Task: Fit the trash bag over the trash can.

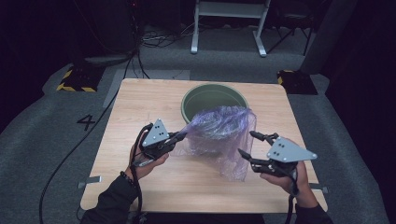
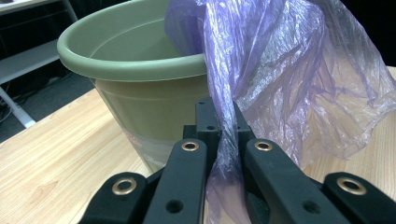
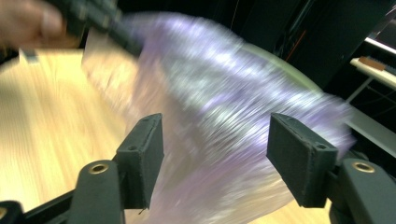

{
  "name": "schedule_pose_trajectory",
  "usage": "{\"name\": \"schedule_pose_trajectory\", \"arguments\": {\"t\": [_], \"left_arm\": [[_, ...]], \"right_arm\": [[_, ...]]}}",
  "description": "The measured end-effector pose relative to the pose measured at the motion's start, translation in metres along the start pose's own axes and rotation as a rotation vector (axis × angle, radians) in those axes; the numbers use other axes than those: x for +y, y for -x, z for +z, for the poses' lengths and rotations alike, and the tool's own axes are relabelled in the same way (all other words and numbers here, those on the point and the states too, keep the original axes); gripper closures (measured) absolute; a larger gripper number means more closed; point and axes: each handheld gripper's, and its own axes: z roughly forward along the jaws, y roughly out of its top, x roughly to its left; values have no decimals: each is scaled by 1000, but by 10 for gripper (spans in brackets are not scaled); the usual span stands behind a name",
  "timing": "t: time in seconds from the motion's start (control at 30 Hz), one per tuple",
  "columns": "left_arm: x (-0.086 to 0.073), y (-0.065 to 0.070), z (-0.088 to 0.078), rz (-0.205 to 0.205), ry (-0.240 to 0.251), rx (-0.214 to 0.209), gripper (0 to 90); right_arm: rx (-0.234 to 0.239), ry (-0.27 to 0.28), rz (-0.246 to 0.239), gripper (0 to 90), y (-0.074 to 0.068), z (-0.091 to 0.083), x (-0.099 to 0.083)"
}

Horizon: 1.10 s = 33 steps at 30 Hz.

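Two grippers work a thin purple plastic bag (image 1: 219, 137) on the wooden counter (image 1: 140, 107), the bag draped from the rim of a green plastic bucket (image 1: 205, 95) down onto the counter in front of it. Left gripper (image 1: 180, 136) has its jaws clamped tight on a gathered edge of the bag, just beside the bucket wall. Right gripper (image 1: 252, 144) stands at the bag's other side with jaws spread apart, nothing pinched between them, in a blurred right gripper view.
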Motion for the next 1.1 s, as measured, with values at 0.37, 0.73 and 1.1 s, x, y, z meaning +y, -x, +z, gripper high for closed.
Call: {"name": "schedule_pose_trajectory", "arguments": {"t": [0.37, 0.73, 1.1], "left_arm": [[-1, -6, 1, 2, -10, -19, 866], [9, -13, -6, 24, -22, -14, 867], [11, -15, -3, -2, -8, -24, 854]], "right_arm": [[-67, -162, -55, 847, -3, 37, -36], [-122, -54, 62, 676, 22, 29, -46], [-113, -32, 39, 393, -4, 48, -32]]}}
